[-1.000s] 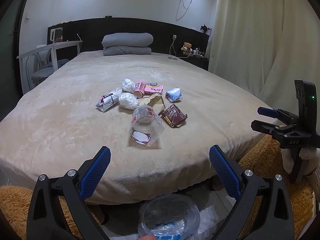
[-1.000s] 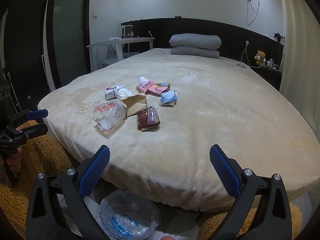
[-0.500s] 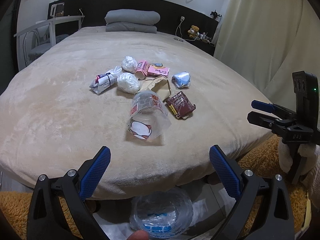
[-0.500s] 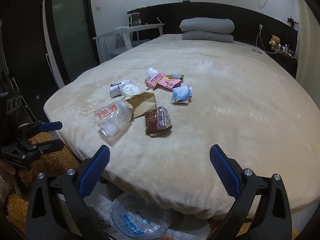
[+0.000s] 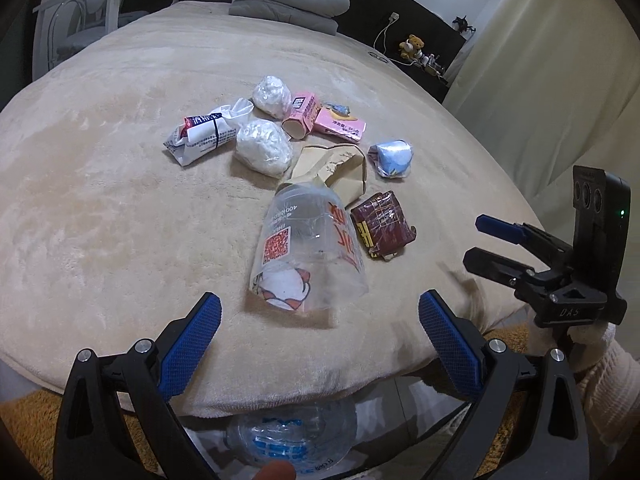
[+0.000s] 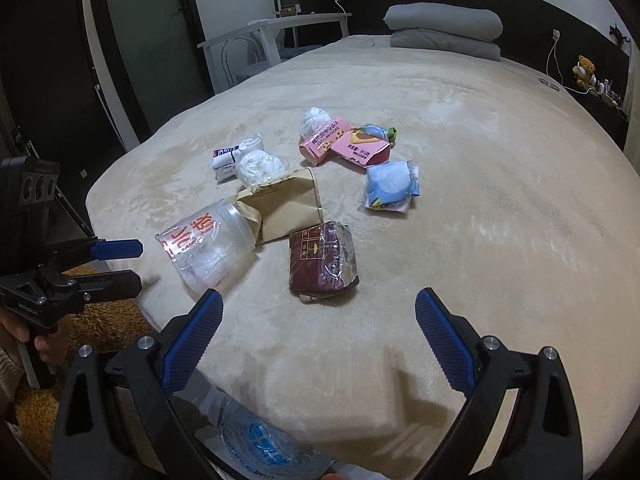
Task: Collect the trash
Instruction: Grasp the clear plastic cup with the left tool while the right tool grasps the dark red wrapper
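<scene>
Trash lies in a cluster on the beige bed (image 5: 100,208). A clear plastic cup (image 5: 308,256) with red print lies on its side nearest me, also in the right wrist view (image 6: 208,248). Beside it are a dark red wrapper (image 5: 382,226) (image 6: 322,258), a brown paper bag (image 5: 334,168), a blue-white packet (image 5: 392,158), pink cartons (image 5: 320,118), two white crumpled wads (image 5: 262,146) and a white printed wrapper (image 5: 202,134). My left gripper (image 5: 316,340) is open just short of the cup. My right gripper (image 6: 318,338) is open in front of the dark red wrapper, and shows at the bed's right edge (image 5: 490,246).
A clear plastic bag with blue print (image 5: 292,436) (image 6: 264,444) lies on the floor below the bed's front edge. An orange shaggy rug (image 5: 24,432) covers the floor. Grey pillows (image 5: 288,0) lie at the headboard, a white chair and desk (image 6: 276,36) stand on the left.
Both grippers have moved forward and up over the bed's front edge toward the trash. The cup and the dark red wrapper are much closer now. Both stay open.
</scene>
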### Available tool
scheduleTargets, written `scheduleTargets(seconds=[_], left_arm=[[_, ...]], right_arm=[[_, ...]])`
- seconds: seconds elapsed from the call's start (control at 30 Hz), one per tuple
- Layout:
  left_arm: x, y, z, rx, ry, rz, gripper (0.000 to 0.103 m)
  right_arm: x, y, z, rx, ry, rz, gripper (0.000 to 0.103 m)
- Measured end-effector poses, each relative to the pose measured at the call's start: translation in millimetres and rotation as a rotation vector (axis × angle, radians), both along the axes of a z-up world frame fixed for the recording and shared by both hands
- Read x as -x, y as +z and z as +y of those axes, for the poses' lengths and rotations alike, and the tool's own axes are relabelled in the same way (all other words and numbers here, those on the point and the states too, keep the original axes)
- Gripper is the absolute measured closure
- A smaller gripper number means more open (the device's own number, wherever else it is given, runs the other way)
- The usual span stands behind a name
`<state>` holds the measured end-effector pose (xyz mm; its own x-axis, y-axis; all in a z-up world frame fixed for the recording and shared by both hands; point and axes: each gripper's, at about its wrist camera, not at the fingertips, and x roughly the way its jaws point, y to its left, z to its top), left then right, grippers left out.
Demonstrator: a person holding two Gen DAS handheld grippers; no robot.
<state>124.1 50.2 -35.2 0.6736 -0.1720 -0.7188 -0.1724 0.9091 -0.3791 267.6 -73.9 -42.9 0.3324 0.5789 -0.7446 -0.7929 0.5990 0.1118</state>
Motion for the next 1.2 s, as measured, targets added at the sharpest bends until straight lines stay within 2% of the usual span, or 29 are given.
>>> scheduleTargets(seconds=[0.2, 0.27, 0.33, 0.63, 0.7, 0.77, 0.9, 0.97, 1.03, 1.2], left_arm=[[-21, -9, 9, 0.052, 0.014, 0.036, 0.006], [-28, -13, 14, 0.106, 0.017, 0.05, 0.006], [-33, -17, 19, 0.157, 0.021, 0.059, 0.006], [-47, -33, 34, 0.266, 0.049, 0.09, 0.008], [-48, -37, 36, 0.286, 0.052, 0.091, 0.013], [-51, -41, 37, 0.298, 0.054, 0.105, 0.022], [-51, -45, 36, 0.302, 0.048, 0.105, 0.024], [-53, -43, 32, 0.304, 0.024, 0.098, 0.034], [-54, -43, 29, 0.291, 0.011, 0.095, 0.035], [-51, -42, 27, 0.291, 0.005, 0.081, 0.036]], right_arm=[[-19, -12, 14, 0.018, 0.009, 0.04, 0.009], [-25, -16, 20, 0.025, 0.016, 0.059, 0.015], [-30, -20, 27, 0.031, 0.021, 0.072, 0.016], [-43, -39, 51, 0.072, 0.05, 0.106, 0.018], [-43, -44, 57, 0.093, 0.054, 0.095, 0.022], [-42, -48, 60, 0.119, 0.051, 0.072, 0.024], [-37, -54, 67, 0.152, 0.026, 0.008, 0.03], [-35, -55, 70, 0.171, 0.023, -0.032, 0.038], [-34, -56, 71, 0.181, 0.025, -0.049, 0.047], [-33, -55, 71, 0.179, 0.029, -0.054, 0.047]])
